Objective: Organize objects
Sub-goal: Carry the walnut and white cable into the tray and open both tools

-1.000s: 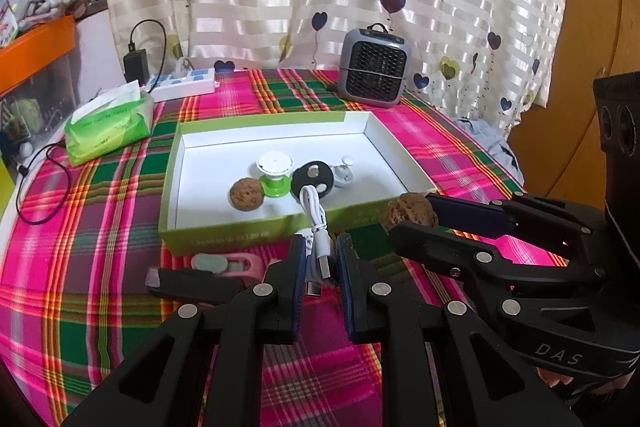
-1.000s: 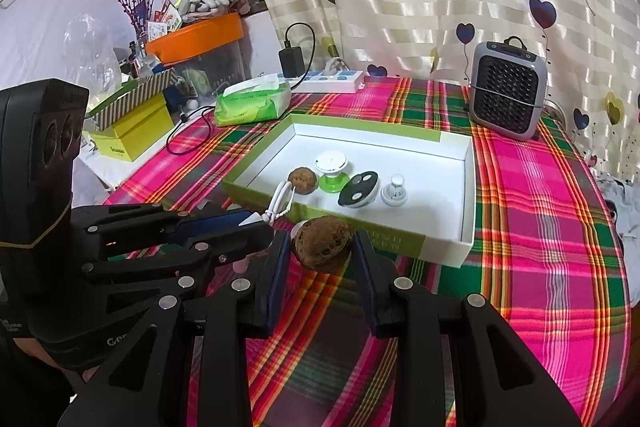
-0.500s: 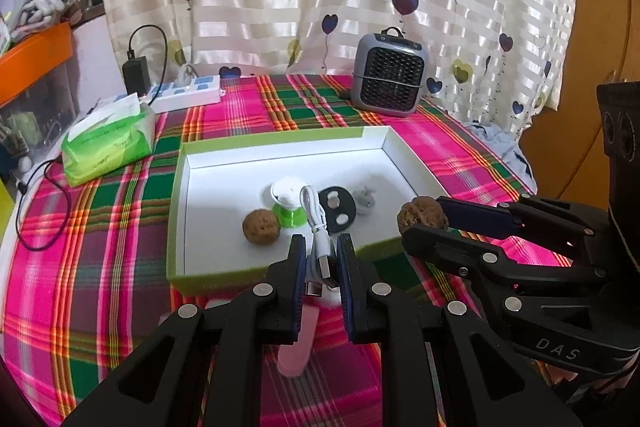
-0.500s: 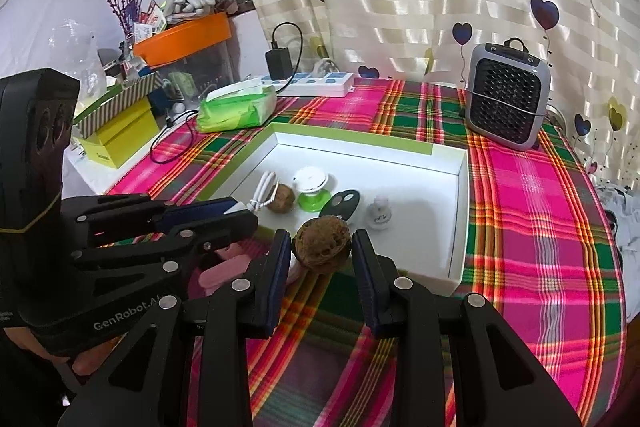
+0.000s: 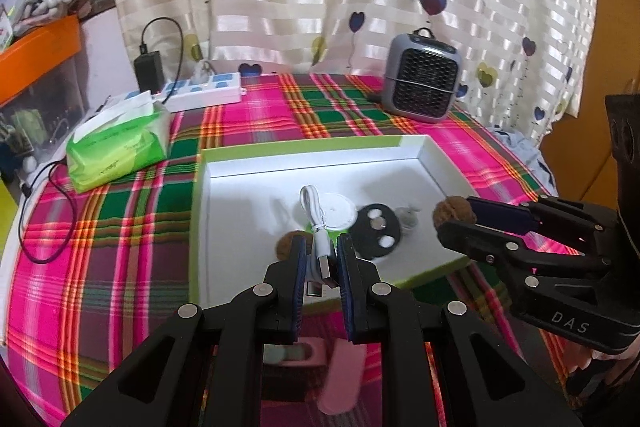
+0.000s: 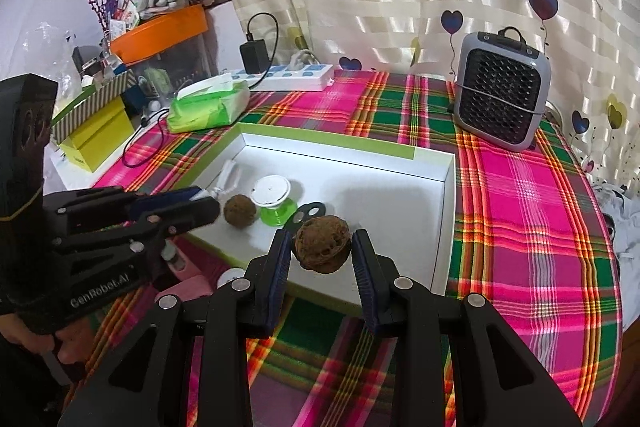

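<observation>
The left gripper (image 5: 321, 259) is clamped on a coiled white USB cable (image 5: 316, 223), whose loop sticks up past the fingertips over the near part of the white box (image 5: 434, 163). Just ahead of it inside the box sit a white-topped green item (image 5: 340, 213) and a black disc with pale spots (image 5: 378, 229); a brown walnut (image 5: 288, 243) lies at its left fingertip. Below and behind its fingers, on the plaid tablecloth (image 5: 120, 235), lie pink objects (image 5: 340, 375), blurred.

The right gripper (image 6: 322, 253) grasps a second walnut (image 6: 321, 245) between its blue pads, held above the box's near edge. To its left, the other gripper's tip reaches into the box beside the loose walnut (image 6: 239, 210) and the green item (image 6: 274, 201). Farther ahead and to the right stands a small grey heater (image 6: 500, 91); farther ahead and left lie a green tissue pack (image 6: 206, 103) and a white power strip (image 6: 296, 77).
</observation>
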`<move>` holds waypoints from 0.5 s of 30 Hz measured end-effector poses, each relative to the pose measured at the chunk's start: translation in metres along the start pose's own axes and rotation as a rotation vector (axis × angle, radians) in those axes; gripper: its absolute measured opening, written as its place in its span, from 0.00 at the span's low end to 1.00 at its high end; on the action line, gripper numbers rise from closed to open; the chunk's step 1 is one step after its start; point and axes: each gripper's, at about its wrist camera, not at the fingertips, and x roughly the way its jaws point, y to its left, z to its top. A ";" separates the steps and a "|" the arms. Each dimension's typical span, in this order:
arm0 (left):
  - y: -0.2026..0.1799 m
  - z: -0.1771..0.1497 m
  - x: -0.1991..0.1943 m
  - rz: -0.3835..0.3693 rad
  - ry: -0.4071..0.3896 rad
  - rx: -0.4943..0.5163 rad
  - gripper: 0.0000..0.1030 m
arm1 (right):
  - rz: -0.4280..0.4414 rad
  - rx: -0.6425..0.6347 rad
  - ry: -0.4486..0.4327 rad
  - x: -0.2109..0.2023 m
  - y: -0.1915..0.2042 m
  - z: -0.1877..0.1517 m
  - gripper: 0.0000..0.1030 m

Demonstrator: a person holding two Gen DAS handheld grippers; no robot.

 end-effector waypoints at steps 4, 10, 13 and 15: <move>0.007 0.002 0.005 0.018 0.000 -0.012 0.14 | 0.001 0.009 0.021 0.009 -0.003 -0.002 0.32; 0.016 0.000 0.014 0.039 0.012 -0.031 0.14 | 0.002 0.021 0.046 0.019 -0.009 -0.004 0.32; 0.020 0.000 0.018 0.051 0.021 -0.043 0.14 | 0.004 0.027 0.057 0.022 -0.011 -0.005 0.32; 0.022 0.000 0.019 0.059 0.024 -0.047 0.14 | 0.005 0.029 0.063 0.025 -0.012 -0.005 0.32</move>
